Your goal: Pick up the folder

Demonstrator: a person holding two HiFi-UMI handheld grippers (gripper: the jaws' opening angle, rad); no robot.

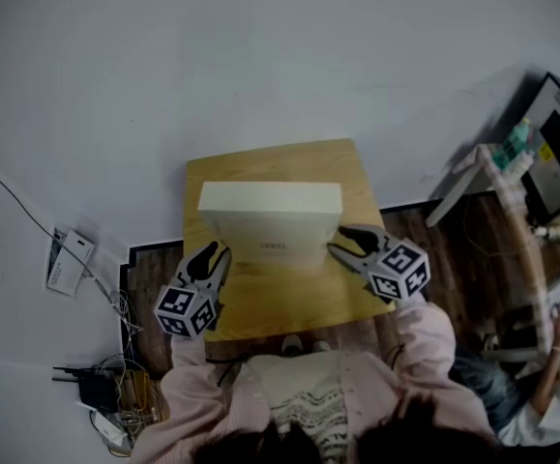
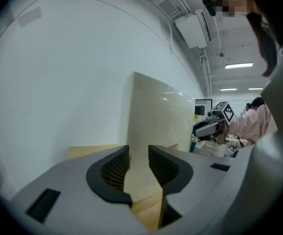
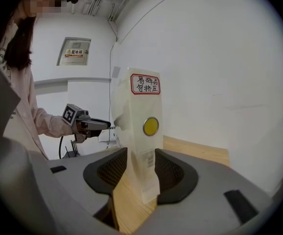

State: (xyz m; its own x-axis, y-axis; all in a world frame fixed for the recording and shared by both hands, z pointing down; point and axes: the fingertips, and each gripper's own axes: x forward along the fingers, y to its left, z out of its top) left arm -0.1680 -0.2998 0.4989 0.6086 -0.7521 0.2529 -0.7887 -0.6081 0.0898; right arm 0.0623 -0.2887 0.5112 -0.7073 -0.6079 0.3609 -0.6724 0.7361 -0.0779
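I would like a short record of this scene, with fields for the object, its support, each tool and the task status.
object: cream folder, standing upright
support: small wooden table beside a white wall
left tool: at the folder's left end, jaws slightly apart, no grip
right tool: folder's right end between its jaws, jaws apart, no grip
status: folder rests on the table, not lifted

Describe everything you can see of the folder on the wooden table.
The folder is a thick cream box file, plastic-looking, closed, standing upright on its long edge on the wooden table. Its right end carries a red-bordered label and a round yellow disc. That end sits between the open jaws of the right gripper. The left gripper is by the other end, jaws apart, not pressing it.
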